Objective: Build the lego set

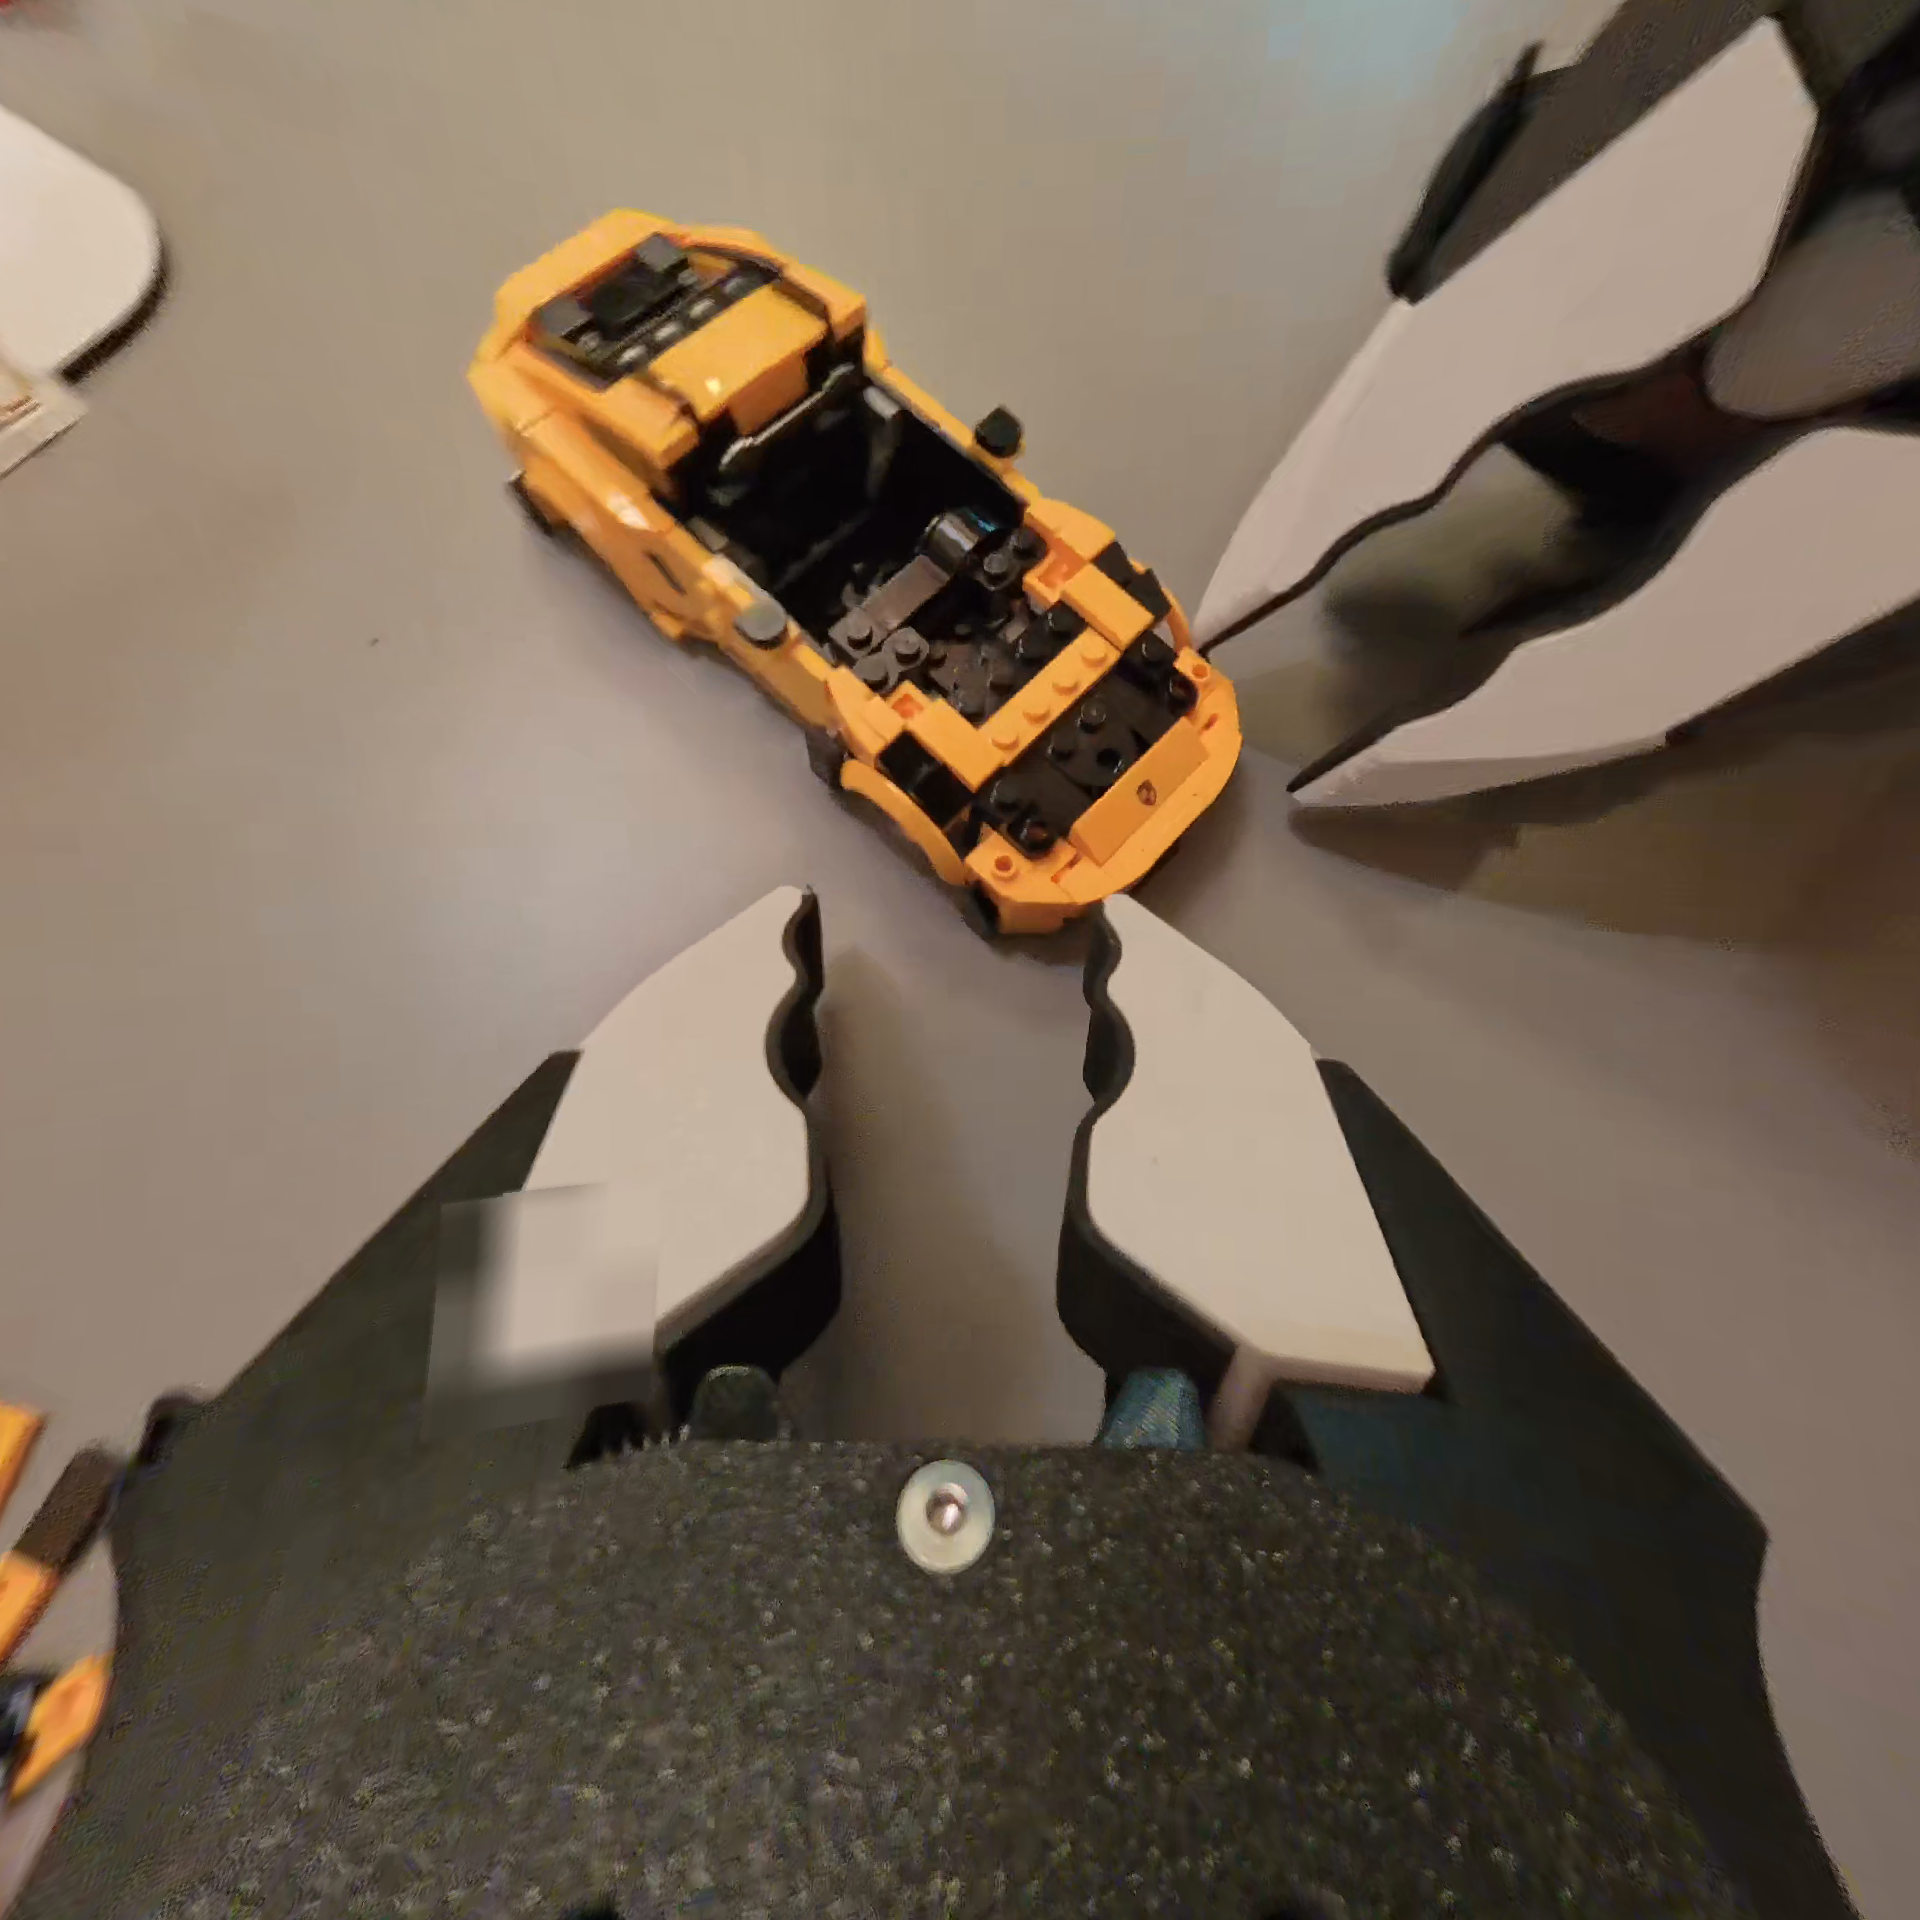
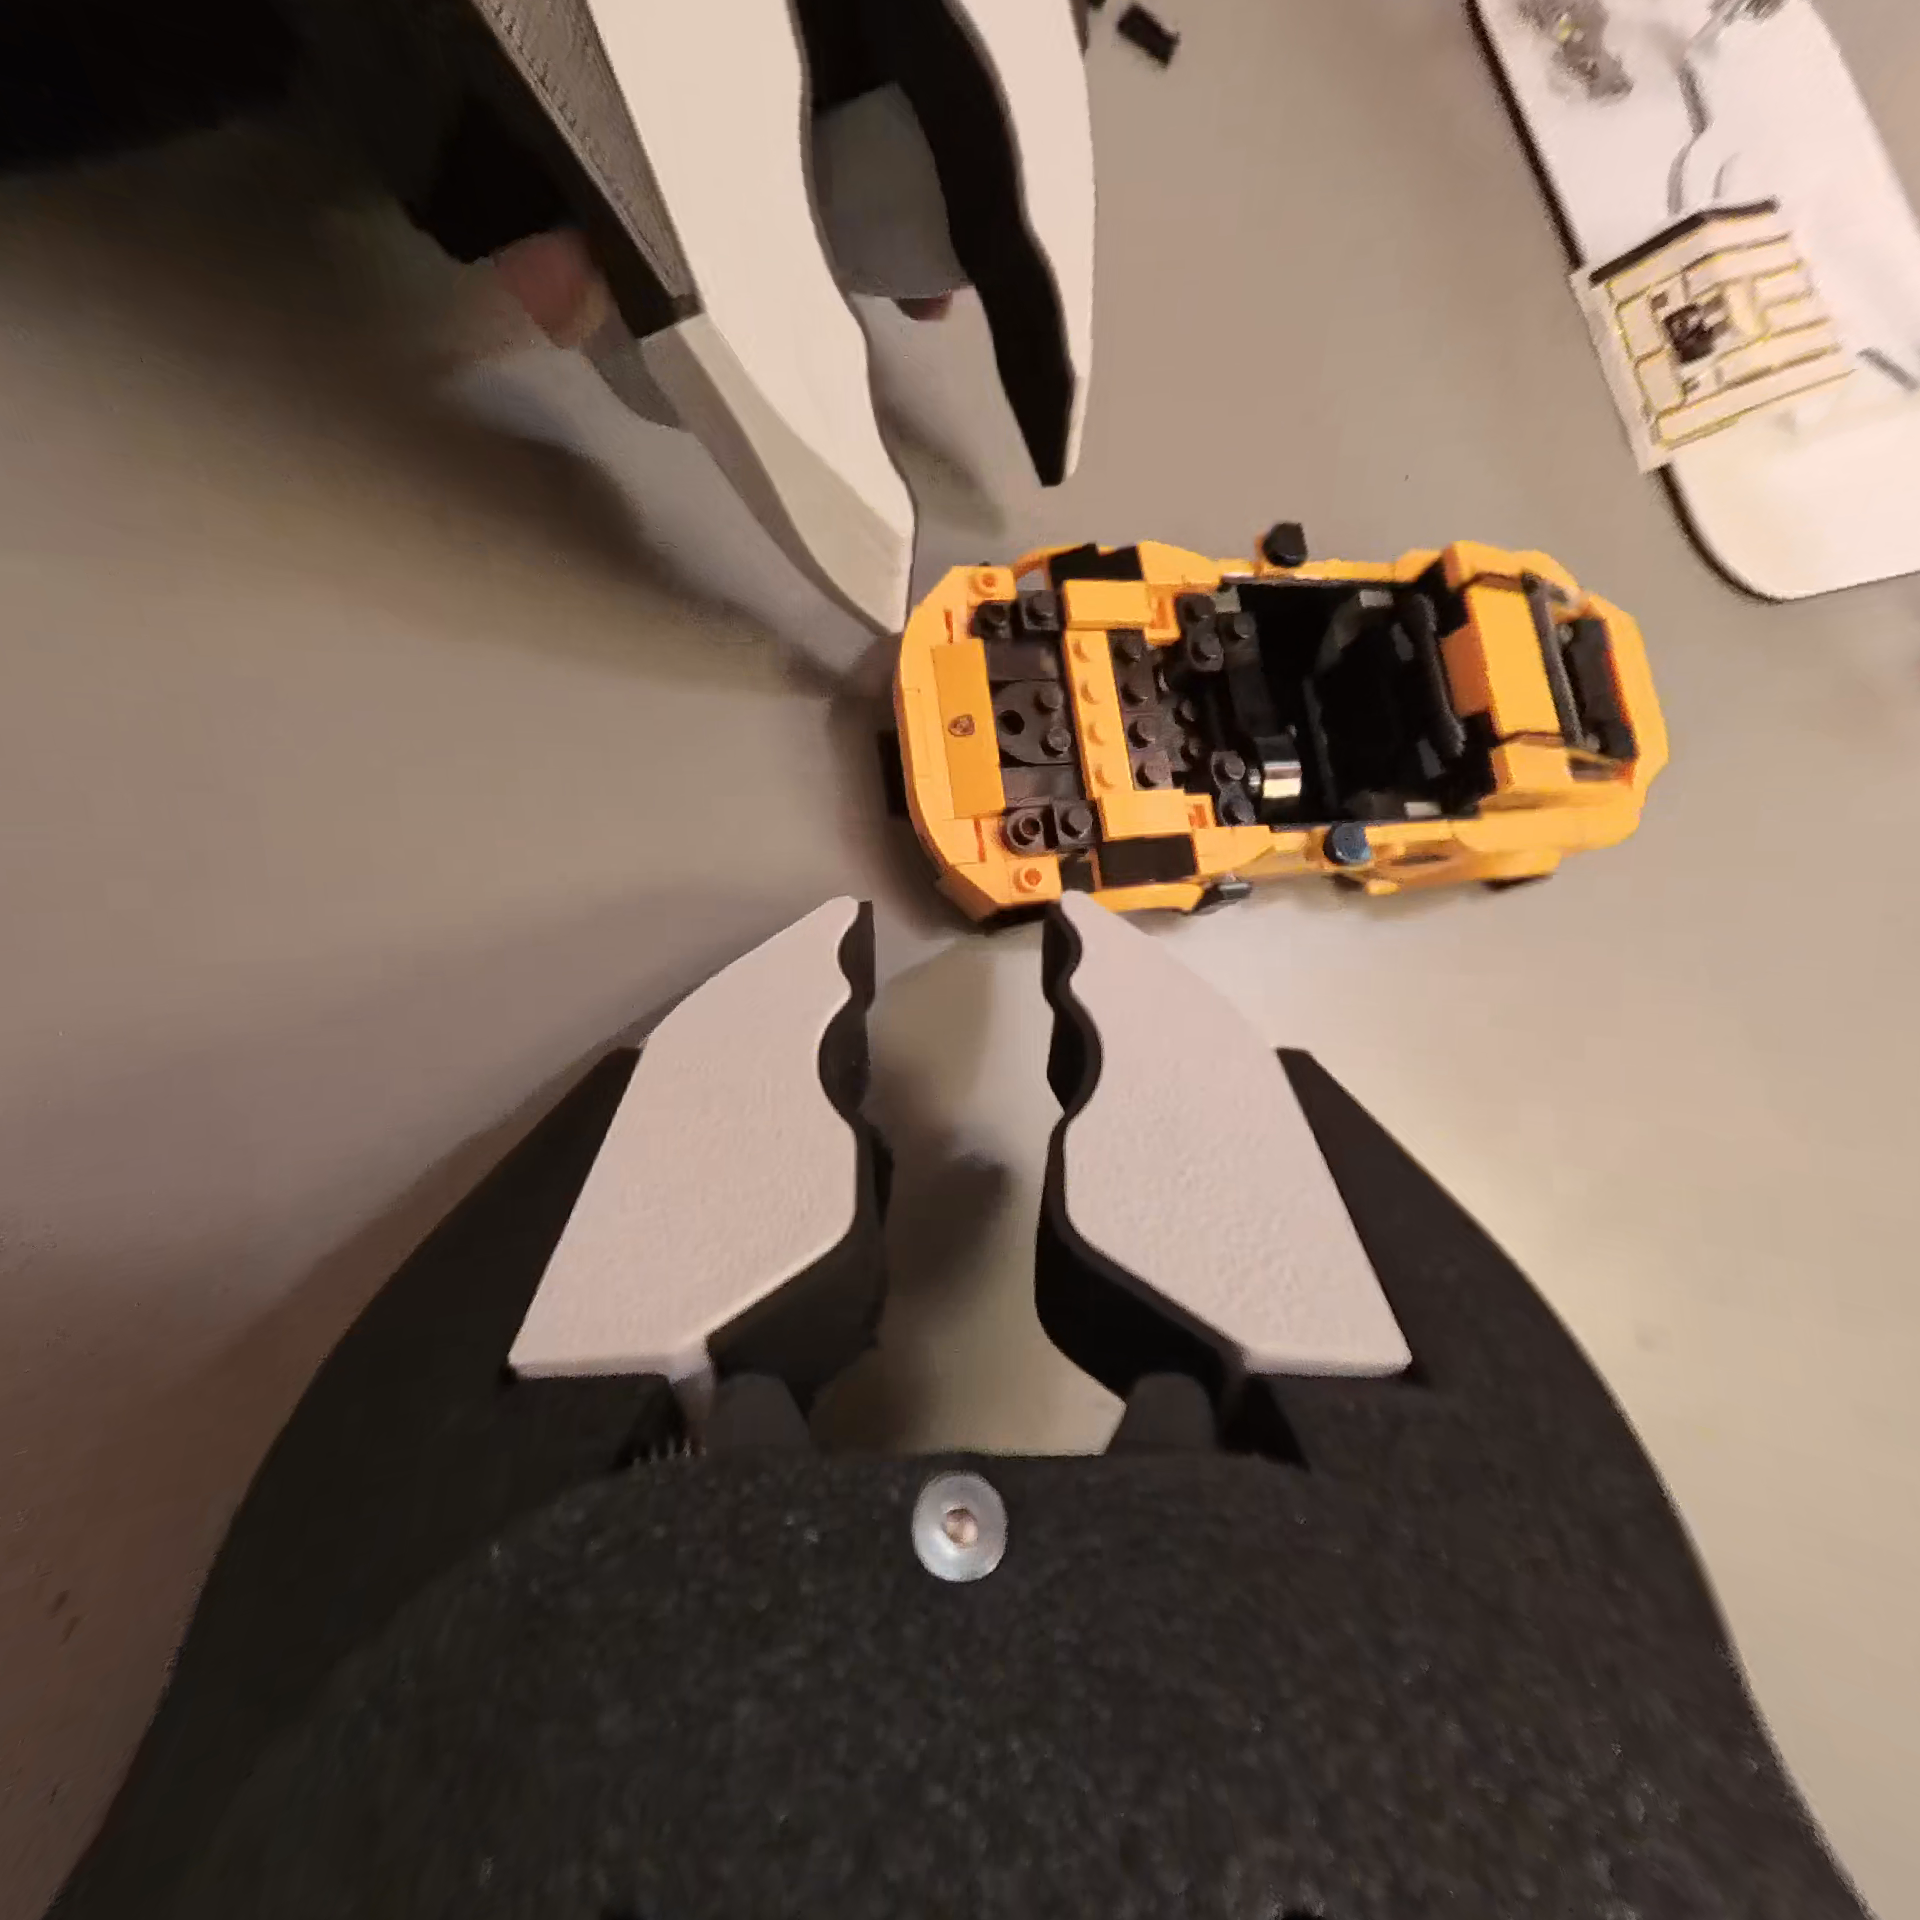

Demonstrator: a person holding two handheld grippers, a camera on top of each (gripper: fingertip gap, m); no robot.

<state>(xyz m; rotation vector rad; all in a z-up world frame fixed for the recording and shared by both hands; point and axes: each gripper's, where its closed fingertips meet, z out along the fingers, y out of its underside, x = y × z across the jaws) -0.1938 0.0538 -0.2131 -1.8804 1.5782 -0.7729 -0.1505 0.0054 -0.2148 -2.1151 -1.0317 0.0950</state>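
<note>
A partly built orange and black lego car (image 1: 852,561) stands on the grey table (image 1: 312,831) with its cabin and front studs uncovered. My left gripper (image 1: 956,904) is open and empty, its fingertips just short of the car's front corner. My right gripper (image 1: 1247,707) comes in from the right, open and empty, with its tips at the car's nose. In the right wrist view the car (image 2: 1278,717) lies ahead and to the right of my right gripper (image 2: 956,909). The left gripper (image 2: 977,551) shows at the top, by the car's nose.
A white tray (image 2: 1766,312) with a printed sheet and loose parts lies at the upper right of the right wrist view. A small black piece (image 2: 1148,31) lies near the top edge. Loose orange pieces (image 1: 42,1662) sit at the lower left of the left wrist view.
</note>
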